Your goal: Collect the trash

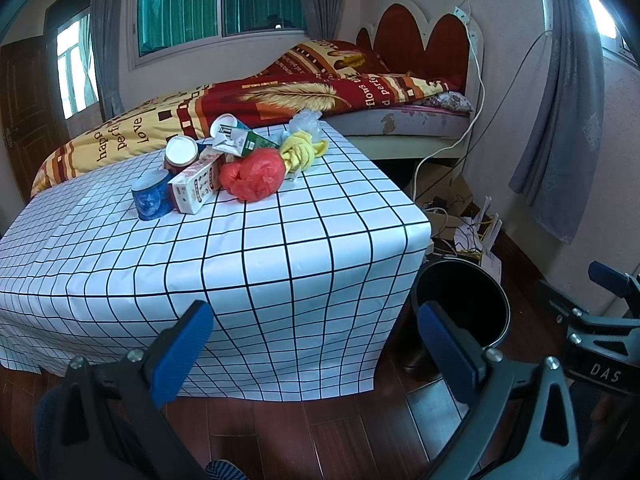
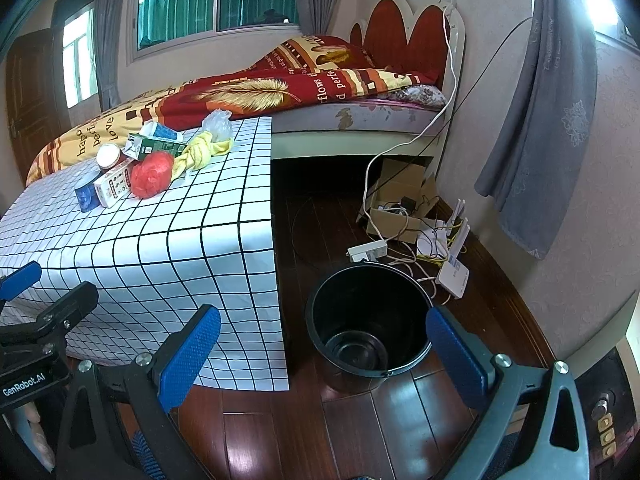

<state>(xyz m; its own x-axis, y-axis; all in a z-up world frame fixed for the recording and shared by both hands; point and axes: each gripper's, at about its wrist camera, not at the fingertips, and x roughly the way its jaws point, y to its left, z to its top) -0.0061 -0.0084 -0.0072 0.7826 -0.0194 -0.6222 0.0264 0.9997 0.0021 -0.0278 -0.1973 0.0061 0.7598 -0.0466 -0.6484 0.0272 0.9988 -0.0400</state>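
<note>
Both tools spread wide and empty, trash untouched on the desk, bin waiting on the floor.

Nearest, the left tool [image 1: 316, 340] and right tool [image 2: 324, 344] hang with fingers apart over the wooden floor, short of the desk [image 1: 280, 248]. The black bin [image 2: 368, 320] stands empty just beside the desk's near corner. Farther in, the trash clusters on the desk: blue cup [image 1: 152, 196], carton [image 1: 196, 186], red bag [image 1: 254, 174], yellow rag [image 1: 300, 150]. Likely risks: the draped cloth snagging a finger and dragging the pile, or the cup rolling off the far edge. Cables [image 2: 404, 240] crowd the floor past the bin; the near floor offers open room.
</note>
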